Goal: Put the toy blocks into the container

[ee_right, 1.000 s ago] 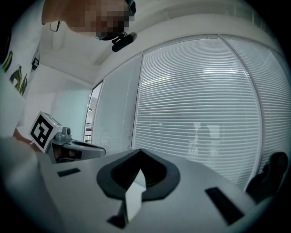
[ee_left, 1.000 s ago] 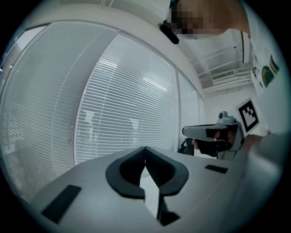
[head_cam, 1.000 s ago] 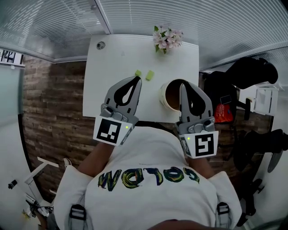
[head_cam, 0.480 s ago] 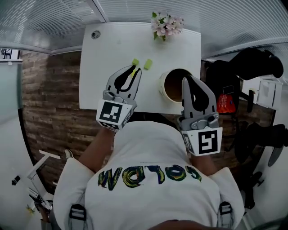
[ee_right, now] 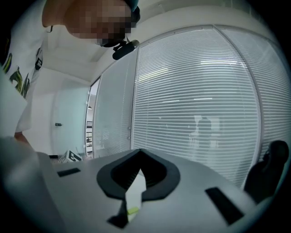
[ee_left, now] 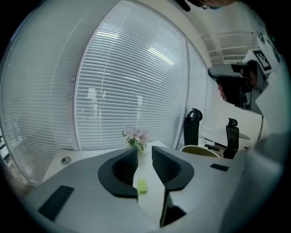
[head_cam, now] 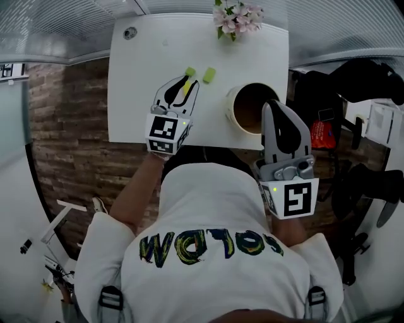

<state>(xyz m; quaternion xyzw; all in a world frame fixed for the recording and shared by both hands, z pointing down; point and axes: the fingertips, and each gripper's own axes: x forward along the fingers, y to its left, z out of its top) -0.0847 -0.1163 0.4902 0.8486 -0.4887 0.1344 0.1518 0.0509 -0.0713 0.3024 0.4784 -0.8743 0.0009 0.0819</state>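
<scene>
- White table (head_cam: 145, 76): the work surface, set against slatted window blinds (ee_left: 132, 82).
- Container (head_cam: 230, 117): round, pale-walled and upright. It stands on the table's right side, close to the near edge. Its inside is dark and the contents cannot be made out.
- Toy blocks: two, green, lying side by side on the table outside the container and to its left. The left block (head_cam: 189, 72) is at the left gripper's tips. The right block (head_cam: 209, 75) lies between that gripper and the container.
- Left gripper (head_cam: 181, 85): jaws apart, having just been opening. In the left gripper view a green block (ee_left: 142, 185) lies on the table in the gap between them, with neither pad pressing it.
- Right gripper (head_cam: 273, 106): jaws together tip to tip, with no block in them. In the head view it overlaps the container's near-right rim.
- Edges and open room: bare table lies left of and beyond the blocks. The left gripper's marker cube (head_cam: 165, 131) sits over the near edge.
- Other items: flowers (head_cam: 237, 16) at the far edge and a round grommet (head_cam: 130, 33) at the far-left corner.
- Surroundings: brick-pattern floor (head_cam: 63, 126) to the left and black office chairs (ee_left: 193, 129) to the right.
</scene>
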